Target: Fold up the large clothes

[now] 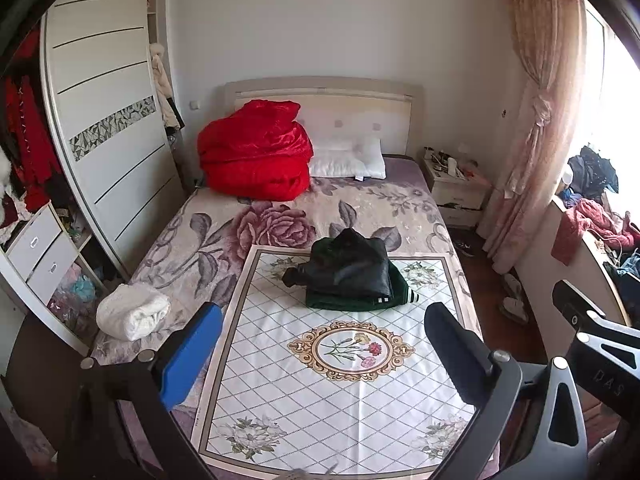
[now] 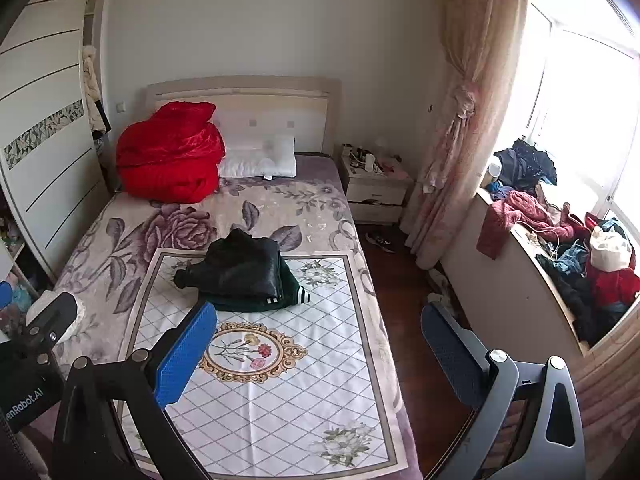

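Two claws, both mine, hang spread and empty above the foot of the bed (image 1: pixel 408 208). Left claw (image 1: pixel 320 356) and right claw (image 2: pixel 320 356) hold nothing. Folded black jacket (image 1: pixel 352 268) sits on a green garment (image 1: pixel 400 292), on the white mat (image 1: pixel 344 400), well ahead of both.

Bedroom: bed (image 1: pixel 404 208) with beige headboard (image 1: pixel 320 94) against a pale wall (image 2: pixel 260 20), white sliding wardrobe (image 1: pixel 108 120) on one side, nightstand (image 2: pixel 374 192) on the other. Dark wood floor (image 2: pixel 400 280); tied pink curtain (image 2: pixel 460 120) beside a bright, overexposed window (image 2: pixel 588 92).
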The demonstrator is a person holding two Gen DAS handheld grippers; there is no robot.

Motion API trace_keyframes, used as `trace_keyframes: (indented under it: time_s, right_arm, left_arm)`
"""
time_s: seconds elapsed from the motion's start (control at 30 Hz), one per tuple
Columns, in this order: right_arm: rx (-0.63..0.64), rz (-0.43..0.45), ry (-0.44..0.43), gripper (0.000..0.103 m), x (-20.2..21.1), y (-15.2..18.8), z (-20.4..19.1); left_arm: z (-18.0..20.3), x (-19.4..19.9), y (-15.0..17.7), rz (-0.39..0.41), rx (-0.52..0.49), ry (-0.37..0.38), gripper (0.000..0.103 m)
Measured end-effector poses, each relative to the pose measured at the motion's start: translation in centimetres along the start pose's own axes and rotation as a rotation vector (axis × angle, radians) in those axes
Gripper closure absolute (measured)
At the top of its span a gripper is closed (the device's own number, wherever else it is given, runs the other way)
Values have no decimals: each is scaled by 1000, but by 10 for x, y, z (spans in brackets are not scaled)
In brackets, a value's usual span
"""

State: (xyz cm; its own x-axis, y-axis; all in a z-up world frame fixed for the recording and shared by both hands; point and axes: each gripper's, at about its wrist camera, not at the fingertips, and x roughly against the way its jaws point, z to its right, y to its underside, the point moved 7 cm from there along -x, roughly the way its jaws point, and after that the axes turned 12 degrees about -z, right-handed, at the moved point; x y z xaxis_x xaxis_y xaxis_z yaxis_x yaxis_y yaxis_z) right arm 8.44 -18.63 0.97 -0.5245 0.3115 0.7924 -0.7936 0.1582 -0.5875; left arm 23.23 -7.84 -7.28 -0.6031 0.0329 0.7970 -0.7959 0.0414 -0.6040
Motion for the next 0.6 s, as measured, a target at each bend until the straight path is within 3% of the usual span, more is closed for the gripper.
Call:
trace_keyframes:
  time_s: [0.6]
  right_arm:
    - [4,9,-25,0,4,-6,4]
  left_arm:
    - [-5,11,3,19,6,-32,0]
